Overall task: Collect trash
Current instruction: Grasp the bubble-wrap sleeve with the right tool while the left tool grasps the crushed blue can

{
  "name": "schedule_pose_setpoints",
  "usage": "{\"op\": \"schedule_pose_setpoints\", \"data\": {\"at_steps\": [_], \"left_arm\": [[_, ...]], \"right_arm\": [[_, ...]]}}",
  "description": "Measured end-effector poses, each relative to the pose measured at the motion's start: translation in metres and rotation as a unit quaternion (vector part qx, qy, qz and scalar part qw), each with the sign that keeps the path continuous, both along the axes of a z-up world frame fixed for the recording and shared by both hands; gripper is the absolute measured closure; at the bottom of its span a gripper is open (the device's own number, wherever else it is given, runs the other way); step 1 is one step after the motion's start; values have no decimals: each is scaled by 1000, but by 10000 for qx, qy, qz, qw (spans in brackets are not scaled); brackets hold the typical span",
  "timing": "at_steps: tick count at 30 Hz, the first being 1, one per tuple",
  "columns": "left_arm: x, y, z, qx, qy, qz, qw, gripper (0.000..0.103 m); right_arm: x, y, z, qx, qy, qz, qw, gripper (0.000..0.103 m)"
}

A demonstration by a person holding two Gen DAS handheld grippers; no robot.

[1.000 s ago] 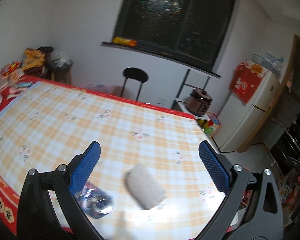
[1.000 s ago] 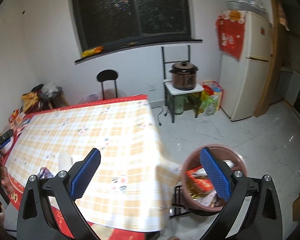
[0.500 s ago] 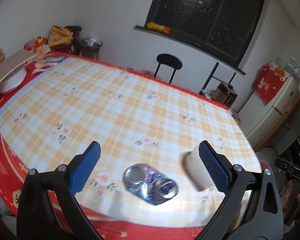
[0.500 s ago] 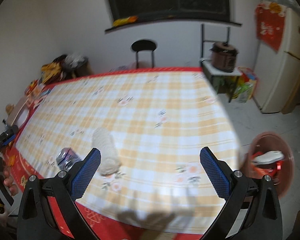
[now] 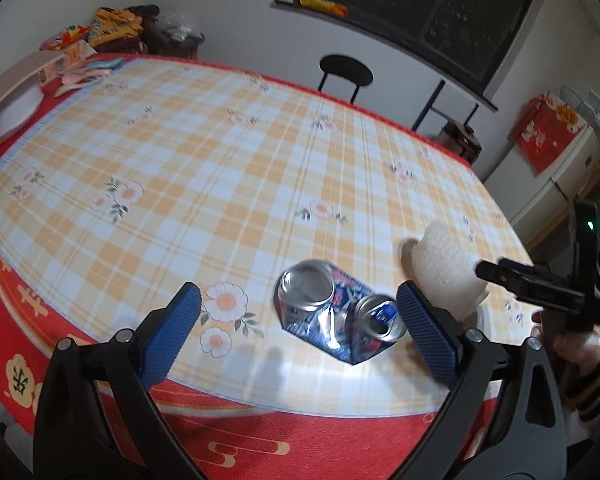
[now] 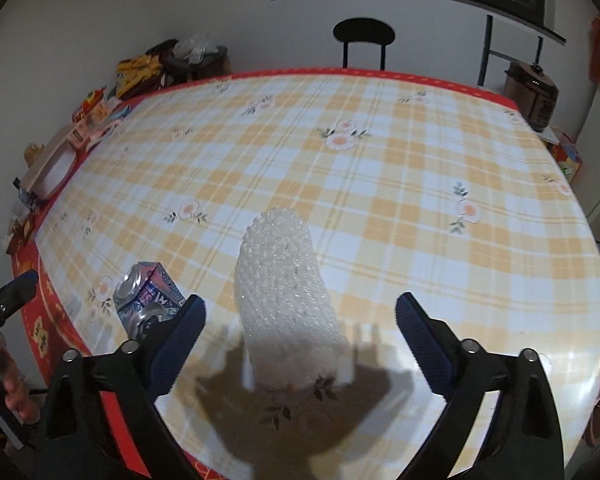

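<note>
A crushed blue and silver can (image 5: 336, 312) lies near the table's front edge, between the wide-open jaws of my left gripper (image 5: 300, 332). A roll of white bubble wrap (image 5: 446, 268) lies to its right. In the right wrist view the roll (image 6: 286, 296) lies lengthwise between the wide-open jaws of my right gripper (image 6: 300, 340), with the can (image 6: 148, 300) to its left. Both grippers are empty and hover just above the orange checked tablecloth (image 5: 204, 168).
A white dish and packets (image 5: 12, 92) crowd the table's far left. A black stool (image 5: 346, 74) stands behind the table. A rice cooker (image 6: 532, 92) and a fridge (image 5: 556, 176) stand to the right. My right gripper (image 5: 540, 280) shows in the left wrist view.
Both grippers swung from the bin side back over the table and dropped lower. The can is now centred before the left gripper and the bubble wrap before the right.
</note>
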State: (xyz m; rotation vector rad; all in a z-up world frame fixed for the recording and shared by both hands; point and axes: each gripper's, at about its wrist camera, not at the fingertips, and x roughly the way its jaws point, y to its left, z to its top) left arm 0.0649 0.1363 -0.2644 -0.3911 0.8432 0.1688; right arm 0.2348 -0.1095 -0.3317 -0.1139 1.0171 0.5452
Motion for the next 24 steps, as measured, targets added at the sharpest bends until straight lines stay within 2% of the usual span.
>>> {"op": "schedule_pose_setpoints", "data": {"at_steps": [2, 5, 7, 10, 13, 22, 24], "left_arm": [[6, -1, -11, 8, 106, -139, 9998, 8], [19, -2, -26, 17, 243, -365, 9990, 9], [28, -3, -34, 30, 328, -487, 9983, 12], [42, -3, -48, 17, 465, -637, 9969, 17], [52, -3, -58, 40, 573, -733, 9957, 19], [67, -4, -78, 221, 736, -943, 9926, 22], [69, -7, -82, 290, 769, -998, 9916, 28]], "right_arm": [[1, 4, -9, -82, 100, 0, 9999, 20], [1, 6, -19, -104, 294, 5, 9995, 32], [-2, 4, -23, -96, 374, -29, 9993, 49], [-9, -3, -20, 68, 385, -81, 9992, 65], [-18, -10, -12, 179, 382, -127, 9990, 69], [-41, -40, 6, 337, 337, -394, 9981, 70], [-42, -45, 7, 328, 345, -457, 9978, 70]]}}
